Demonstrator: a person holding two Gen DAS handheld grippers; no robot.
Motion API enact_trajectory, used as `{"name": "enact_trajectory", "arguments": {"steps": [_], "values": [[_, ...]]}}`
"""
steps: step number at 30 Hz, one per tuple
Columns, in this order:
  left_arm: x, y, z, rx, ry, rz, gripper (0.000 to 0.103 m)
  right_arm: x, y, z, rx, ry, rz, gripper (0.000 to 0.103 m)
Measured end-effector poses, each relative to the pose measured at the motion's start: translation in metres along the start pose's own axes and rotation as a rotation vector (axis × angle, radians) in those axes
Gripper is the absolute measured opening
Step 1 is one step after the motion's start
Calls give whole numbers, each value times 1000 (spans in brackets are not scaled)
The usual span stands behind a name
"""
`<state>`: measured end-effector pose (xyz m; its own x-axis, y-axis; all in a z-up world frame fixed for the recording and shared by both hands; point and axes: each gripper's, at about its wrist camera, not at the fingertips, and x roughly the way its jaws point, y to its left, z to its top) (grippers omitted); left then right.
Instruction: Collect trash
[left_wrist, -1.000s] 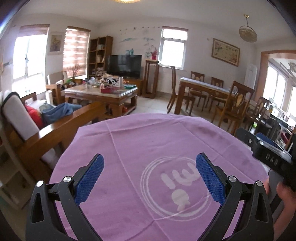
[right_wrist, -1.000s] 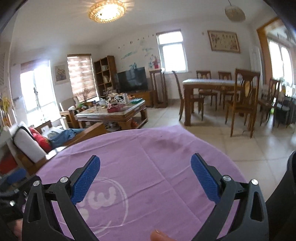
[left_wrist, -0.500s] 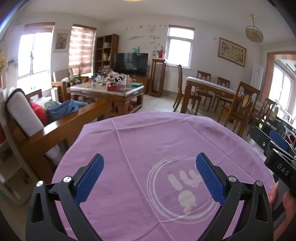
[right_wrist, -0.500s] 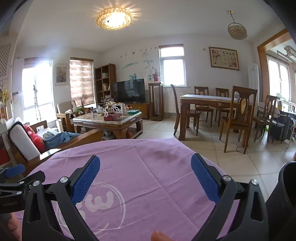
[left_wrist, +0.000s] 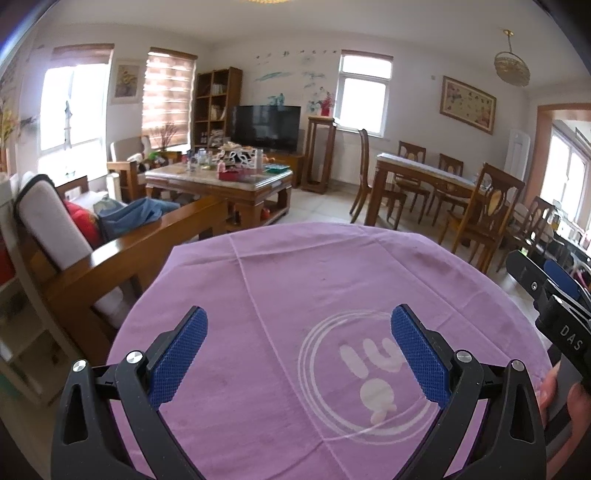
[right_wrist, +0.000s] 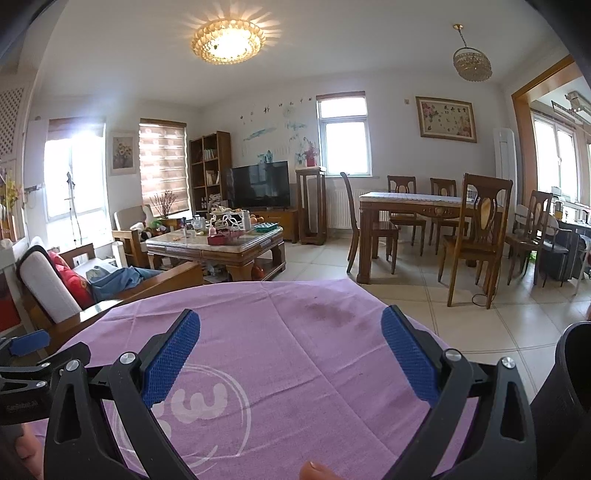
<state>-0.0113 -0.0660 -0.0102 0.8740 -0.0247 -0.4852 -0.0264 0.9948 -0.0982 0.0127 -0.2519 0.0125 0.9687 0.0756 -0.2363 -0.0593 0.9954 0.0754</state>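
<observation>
Under my left wrist camera a purple tablecloth (left_wrist: 295, 295) with a white ring logo (left_wrist: 369, 373) covers a round table; at 10 o'clock a wooden sofa (left_wrist: 122, 251), at 12 a cluttered coffee table (left_wrist: 221, 177). The cloth's far rim drops to open tiled floor. My left gripper (left_wrist: 297, 349) is spread wide, holding nothing. I can't pick out any trash on the cloth.

From the right wrist, same cloth (right_wrist: 314, 325), dining table (right_wrist: 417, 206) at 1 o'clock, a dark bin (right_wrist: 569, 387) at 4. My right gripper (right_wrist: 291, 354) gapes empty
</observation>
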Motion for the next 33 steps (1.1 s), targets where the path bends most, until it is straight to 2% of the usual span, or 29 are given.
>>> {"name": "enact_trajectory", "arguments": {"steps": [33], "values": [[4, 4, -6, -18, 13, 29, 98, 1, 5, 0, 2, 1, -1, 98]]}}
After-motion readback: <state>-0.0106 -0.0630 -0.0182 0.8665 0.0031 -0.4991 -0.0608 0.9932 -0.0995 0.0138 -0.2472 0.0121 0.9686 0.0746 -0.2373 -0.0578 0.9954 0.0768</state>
